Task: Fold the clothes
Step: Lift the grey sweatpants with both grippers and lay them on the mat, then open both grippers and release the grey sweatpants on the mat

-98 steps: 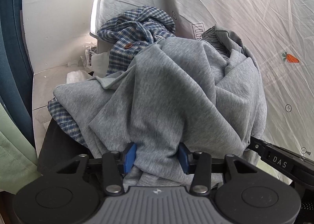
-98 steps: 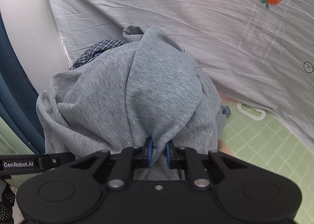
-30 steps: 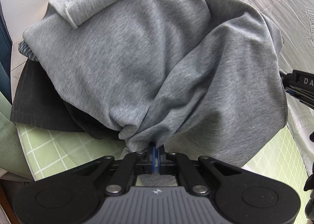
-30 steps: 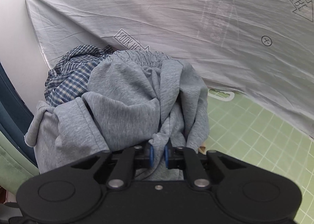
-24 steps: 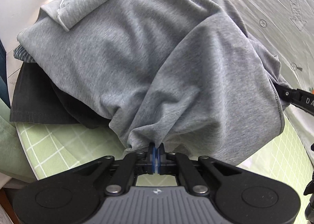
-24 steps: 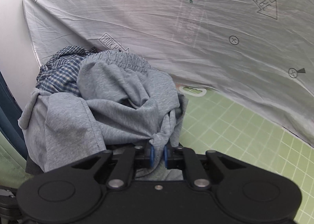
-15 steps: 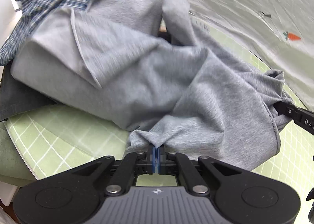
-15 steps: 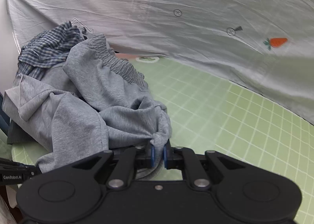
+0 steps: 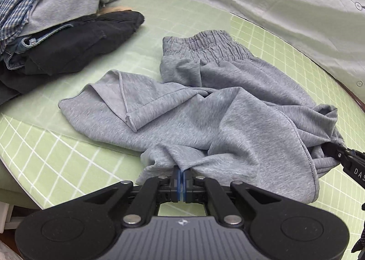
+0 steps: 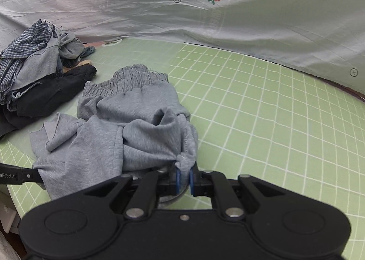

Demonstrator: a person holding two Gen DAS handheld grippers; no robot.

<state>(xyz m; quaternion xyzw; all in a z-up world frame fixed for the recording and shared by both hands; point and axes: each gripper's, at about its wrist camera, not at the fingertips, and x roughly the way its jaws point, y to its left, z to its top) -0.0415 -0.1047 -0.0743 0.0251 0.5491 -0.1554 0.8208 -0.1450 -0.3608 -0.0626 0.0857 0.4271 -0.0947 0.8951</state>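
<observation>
**Grey pants pulled clear of the pile, now on open mat**

Since a second ago: I've dragged the grey knit sweatpants with the gathered elastic waistband [image 9: 212,105] off the heap and across onto the green grid-pattern mat surface [image 10: 273,123]. They now lie crumpled mid-frame in both views, waistband toward the top, legs bunched and overlapping.

Left tongs [image 9: 181,176]: pinched tight on a fold of the pants' near edge, bottom centre of the left view. Right tongs [image 10: 184,180]: narrow, clamped on a wad of hem, bottom centre of the right view.

The remaining pile of clothes, blue plaid shirt on top with grey and dark pieces under it [image 9: 45,20], sits upper left, apart from the pants. White carrot-print sheet [image 10: 205,9] runs along the top of the frame.

My read: separation done, folding not started. The fabric needs spreading flat first, and both grips are on bunched cloth, so I'd likely need to regrip.
</observation>
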